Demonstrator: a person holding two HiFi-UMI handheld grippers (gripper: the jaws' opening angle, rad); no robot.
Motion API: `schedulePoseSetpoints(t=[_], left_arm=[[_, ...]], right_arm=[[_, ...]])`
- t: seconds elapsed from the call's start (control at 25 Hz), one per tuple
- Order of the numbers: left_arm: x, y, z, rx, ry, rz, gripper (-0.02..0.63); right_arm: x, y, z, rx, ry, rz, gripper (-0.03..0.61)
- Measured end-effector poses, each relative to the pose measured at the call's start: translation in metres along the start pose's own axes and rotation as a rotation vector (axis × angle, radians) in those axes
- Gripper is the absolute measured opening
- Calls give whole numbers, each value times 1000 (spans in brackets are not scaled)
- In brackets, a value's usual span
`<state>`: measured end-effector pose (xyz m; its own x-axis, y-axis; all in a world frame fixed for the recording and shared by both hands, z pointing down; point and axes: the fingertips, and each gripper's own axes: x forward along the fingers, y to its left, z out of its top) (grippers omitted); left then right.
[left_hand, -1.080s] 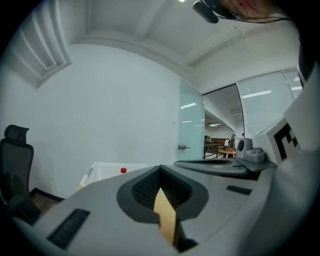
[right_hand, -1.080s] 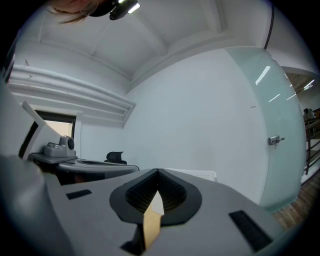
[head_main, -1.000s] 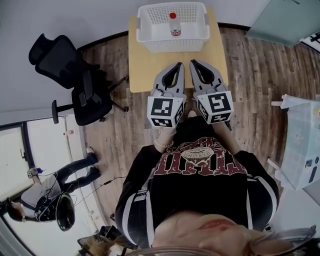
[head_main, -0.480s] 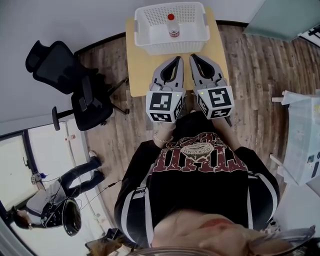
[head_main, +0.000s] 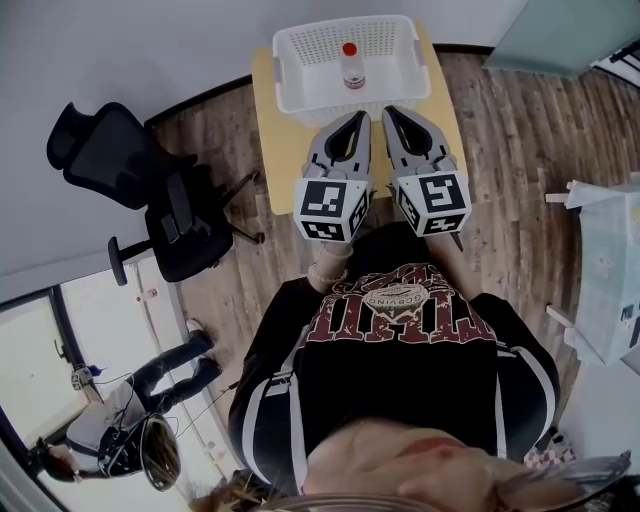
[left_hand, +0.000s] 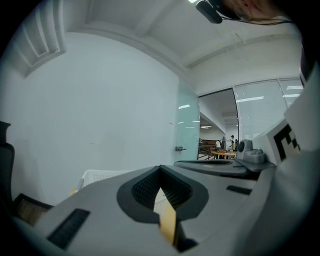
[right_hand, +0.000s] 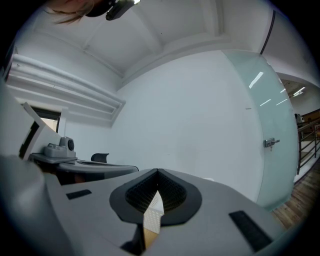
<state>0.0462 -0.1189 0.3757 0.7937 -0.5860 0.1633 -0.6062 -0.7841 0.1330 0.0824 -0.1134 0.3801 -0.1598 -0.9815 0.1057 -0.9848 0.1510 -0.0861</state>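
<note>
Your left gripper (head_main: 355, 117) and right gripper (head_main: 390, 112), jaws closed on nothing, sit side by side over the table (head_main: 278, 150), near the basket (head_main: 296, 92) holding an upright bottle (head_main: 351, 66).

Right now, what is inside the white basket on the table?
A red-capped bottle stands upright mid-floor in the white basket. The tips of the left gripper and right gripper overlap its near wall, hiding that edge of the floor.

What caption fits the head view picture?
The left gripper and right gripper, both shut, side by side above a table near a white basket holding a red-capped bottle.
</note>
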Motion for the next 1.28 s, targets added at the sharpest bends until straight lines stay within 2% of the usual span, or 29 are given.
schedulePoseSetpoints(t=[0.6, 1.0, 1.28], left_arm=[[32, 74, 5, -2, 11, -36, 40], [47, 101, -1, -4, 35, -70, 40], [53, 105, -9, -27, 50, -62, 40]], right_arm=[[81, 5, -2, -17, 10, -43, 17], [111, 4, -14, -6, 35, -82, 18], [115, -11, -22, -29, 71, -108, 18]])
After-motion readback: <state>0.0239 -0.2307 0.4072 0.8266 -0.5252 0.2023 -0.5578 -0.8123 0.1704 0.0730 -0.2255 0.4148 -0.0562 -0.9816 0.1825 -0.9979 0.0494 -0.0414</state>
